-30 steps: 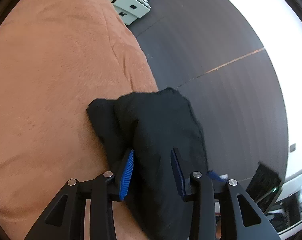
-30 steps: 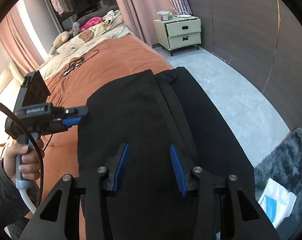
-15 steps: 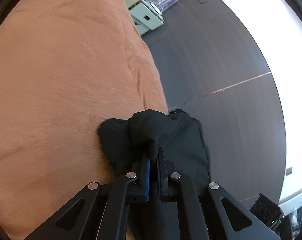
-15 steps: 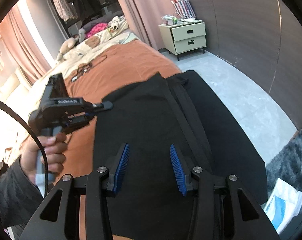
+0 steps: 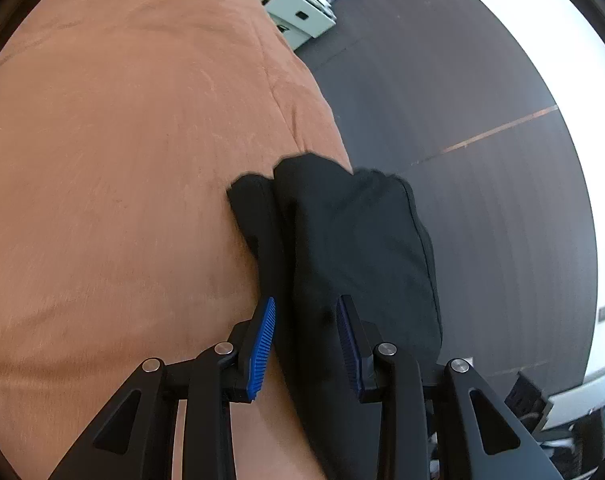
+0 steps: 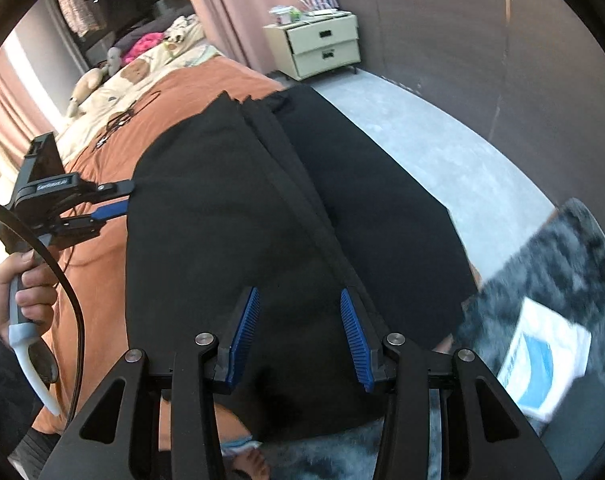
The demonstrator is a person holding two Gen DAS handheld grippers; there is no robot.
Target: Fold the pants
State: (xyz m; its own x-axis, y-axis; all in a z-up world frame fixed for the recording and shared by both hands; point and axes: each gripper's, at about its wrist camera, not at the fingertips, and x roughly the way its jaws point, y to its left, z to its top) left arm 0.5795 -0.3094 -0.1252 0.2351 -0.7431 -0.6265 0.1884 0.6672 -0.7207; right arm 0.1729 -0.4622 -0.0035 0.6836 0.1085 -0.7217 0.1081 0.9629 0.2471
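Black pants (image 6: 230,208) lie spread over the corner of an orange bed cover (image 5: 122,160), their far end hanging over the bed's edge. In the left wrist view a bunched edge of the pants (image 5: 354,240) sits just ahead of my left gripper (image 5: 305,300). Its jaws are opening, and fabric lies between them without being pressed by the blue pads. The right wrist view shows that left gripper (image 6: 114,200) at the pants' left edge, held by a hand (image 6: 26,284). My right gripper (image 6: 298,292) hovers open over the near part of the pants.
A pale nightstand (image 6: 322,46) stands against the dark wall past the bed. A grey shaggy rug (image 6: 562,280) with a white and blue packet (image 6: 542,364) lies on the floor at right. Cables (image 6: 118,120) and soft toys lie further up the bed.
The left gripper closed on a raised fold of the pants half a second ago and has now let go; the fold has dropped back. The right gripper has shifted a little over the pants, still open.
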